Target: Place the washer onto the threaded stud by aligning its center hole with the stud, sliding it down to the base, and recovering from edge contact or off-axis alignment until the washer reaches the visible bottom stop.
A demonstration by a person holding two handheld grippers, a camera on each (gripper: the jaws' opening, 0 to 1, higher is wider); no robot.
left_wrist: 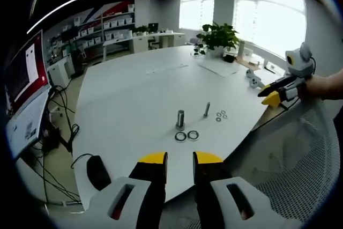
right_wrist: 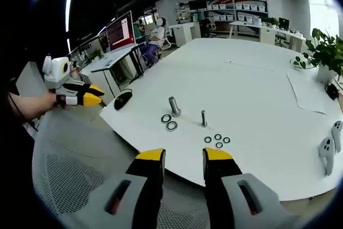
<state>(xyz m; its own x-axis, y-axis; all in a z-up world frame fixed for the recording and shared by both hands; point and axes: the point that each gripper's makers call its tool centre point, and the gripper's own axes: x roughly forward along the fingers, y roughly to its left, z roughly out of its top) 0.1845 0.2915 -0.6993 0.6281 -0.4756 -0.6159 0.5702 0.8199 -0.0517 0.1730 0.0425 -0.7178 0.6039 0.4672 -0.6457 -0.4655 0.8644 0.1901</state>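
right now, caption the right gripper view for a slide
Open right hand-held gripper facing two studs and loose washers on a white table.

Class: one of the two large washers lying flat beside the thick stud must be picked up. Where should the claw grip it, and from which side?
Grip the large washer across its outer rim, coming down from above. It lies flat on the white table, so its rim is the likeliest purchase. Take the side away from its neighbour and the thick stud.

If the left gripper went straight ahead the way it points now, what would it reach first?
Probably the near edge of the white table, then the two larger washers lying flat in front of the thick stud. The left gripper is open and off the table; depth is hard to judge.
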